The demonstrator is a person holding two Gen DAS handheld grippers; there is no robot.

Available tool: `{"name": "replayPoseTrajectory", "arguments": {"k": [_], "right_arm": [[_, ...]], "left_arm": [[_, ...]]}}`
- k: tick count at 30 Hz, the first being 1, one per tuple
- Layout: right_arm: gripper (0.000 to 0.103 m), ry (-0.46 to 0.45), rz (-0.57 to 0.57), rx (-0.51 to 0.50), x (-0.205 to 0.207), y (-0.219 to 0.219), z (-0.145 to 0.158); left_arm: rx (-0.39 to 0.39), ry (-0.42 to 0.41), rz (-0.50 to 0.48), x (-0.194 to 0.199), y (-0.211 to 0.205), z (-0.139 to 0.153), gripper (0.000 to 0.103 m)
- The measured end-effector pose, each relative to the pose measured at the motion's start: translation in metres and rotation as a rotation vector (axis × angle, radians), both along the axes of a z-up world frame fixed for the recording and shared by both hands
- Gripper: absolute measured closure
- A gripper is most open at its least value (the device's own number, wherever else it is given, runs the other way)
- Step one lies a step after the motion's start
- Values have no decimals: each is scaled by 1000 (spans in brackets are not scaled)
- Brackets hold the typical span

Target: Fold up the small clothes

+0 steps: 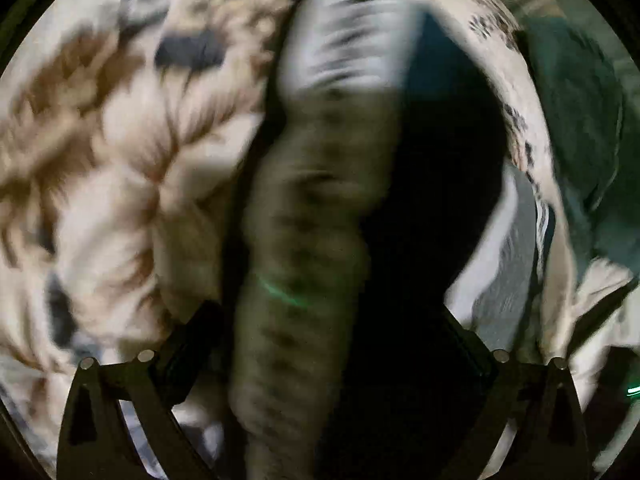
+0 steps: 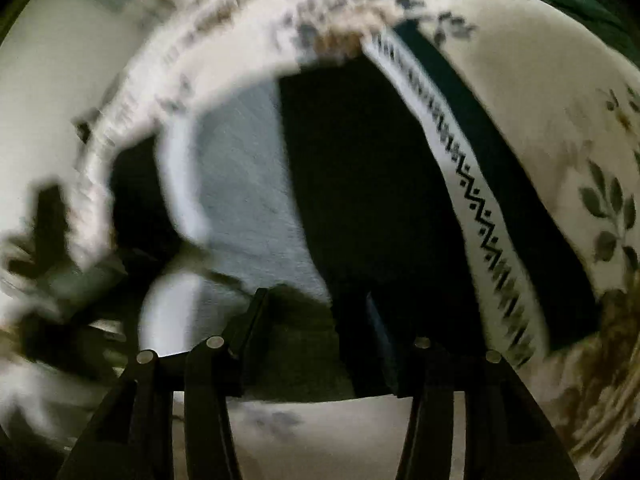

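The small garment point(image 2: 360, 160) is black with a white zigzag-patterned band point(image 2: 476, 208) and a grey panel point(image 2: 248, 184). It lies on a cream leaf-print sheet. My right gripper point(image 2: 316, 300) hangs over its near edge, its fingers apart and open, with only dark cloth below the gap. The left wrist view is badly blurred. There the garment point(image 1: 312, 200) runs up the middle, close to the lens, with the patterned band point(image 1: 348, 40) at the top. My left gripper point(image 1: 328, 320) has its fingers spread wide on either side of that cloth. I see no pad pressing on it.
The leaf-print sheet point(image 1: 120, 140) covers the surface all around and is rumpled on the left. A dark green cloth point(image 1: 576, 120) lies at the right edge. A grey and white piece point(image 1: 504, 280) shows beside the black cloth. A dark blurred shape point(image 2: 44, 220) sits far left.
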State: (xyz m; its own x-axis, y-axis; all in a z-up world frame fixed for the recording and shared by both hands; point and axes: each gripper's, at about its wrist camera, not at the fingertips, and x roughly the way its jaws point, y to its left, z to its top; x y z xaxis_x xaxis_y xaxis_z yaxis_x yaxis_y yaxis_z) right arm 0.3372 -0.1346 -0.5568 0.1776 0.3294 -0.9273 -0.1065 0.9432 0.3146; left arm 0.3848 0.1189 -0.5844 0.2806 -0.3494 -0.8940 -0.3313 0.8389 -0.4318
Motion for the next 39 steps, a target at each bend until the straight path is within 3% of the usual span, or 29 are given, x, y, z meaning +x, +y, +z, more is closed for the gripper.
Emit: {"name": "replayPoseTrajectory", "arguments": {"k": [3,7,10,13,14,16,17,21,24,26,29,30,31,32,33,35,36,37,39], "right_arm": [[56,32,-33,12,10,-4,-3],[56,24,-63,43,17,-16,38],[56,-15,-45,93,14,-14,64],[56,3,22,73,-2,-3,64],[56,23,53,23,-4,6,49],[56,121,125,-114,-10,18,8],[56,142,120,-129,-6,19,2],[54,170,77,-26,18,5,33],[43,75,-22,29,47,-34,70],[42,63,-89,17,74,-59,71],[42,100,-182,53,123,-89,47],[42,127,-187,77,136,-92,36],[42,172,-174,101,152,-92,21],[42,215,-158,116,167,-89,7],[40,240,-148,120,171,-84,-1],[45,237,-119,89,176,-76,-2],[79,207,-108,92,176,-75,2],[92,188,-99,98,173,-71,8],[92,99,-129,93,168,-76,29]], "left_arm": [[-12,7,-38,1,-1,11,0],[-48,-49,-49,-16,2,52,1],[57,-96,-127,-38,-14,75,1],[175,-61,-179,-52,-27,57,0],[172,-52,-173,-56,-23,46,0],[105,-1,-146,-58,-15,24,0],[43,22,-134,-58,-11,19,0],[-42,-54,-109,-60,5,46,1],[-99,-141,-41,-47,33,72,1],[-106,-161,17,-30,52,76,1],[-98,-177,54,4,68,58,2],[-98,-168,53,13,70,48,6],[-114,-157,46,22,66,35,27],[-164,-148,23,33,65,24,69],[-186,-135,10,38,62,18,78],[-171,-139,-3,45,63,20,80],[-165,-142,-12,49,62,21,80],[-162,-139,-16,50,63,22,81],[-174,-126,-10,49,70,18,81]]}}
